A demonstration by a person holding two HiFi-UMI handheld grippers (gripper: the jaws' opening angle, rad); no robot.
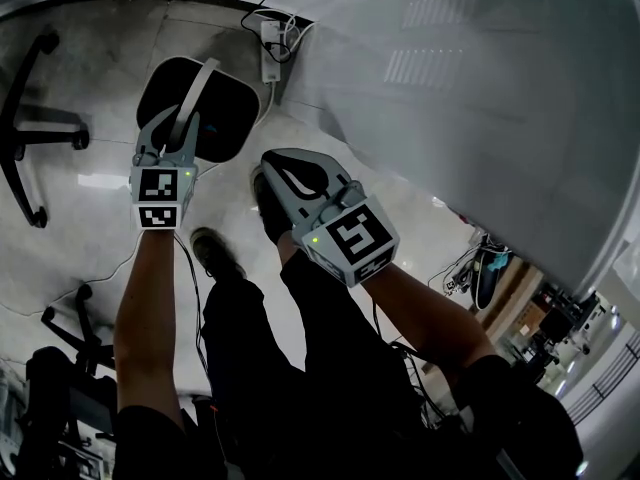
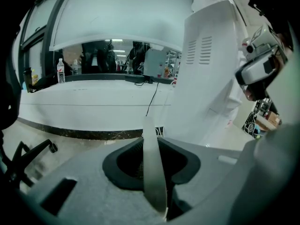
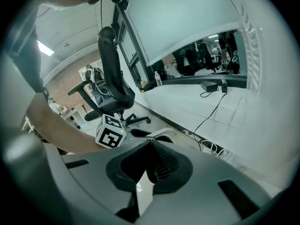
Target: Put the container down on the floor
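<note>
Nearest you, your right gripper (image 1: pixel 283 171) is carrying nothing: its dark jaws are meeting at the tips with only floor showing behind them. Your left gripper (image 1: pixel 178 130) is clamping the pale grey flat band handle (image 2: pixel 153 172), which is standing upright between its pads.

Just beyond that gripper, the black rounded plastic container (image 1: pixel 225 118) is hanging from the handle over the pale glossy tiled floor (image 1: pixel 100 238). Whether its base is touching the tiles cannot be told from these views.

Assessment: the container is looking light and stiff-walled, but the thin smooth band is likely to let it swing and may slide in the pads. The middle of the band is the sound place to hold, so the body is hanging level as you are lowering it.

Farther off, a large white panelled cabinet (image 1: pixel 480 98) is standing to the right, with a white power strip (image 1: pixel 270 38) and a black chair base (image 1: pixel 30 128) beyond.
</note>
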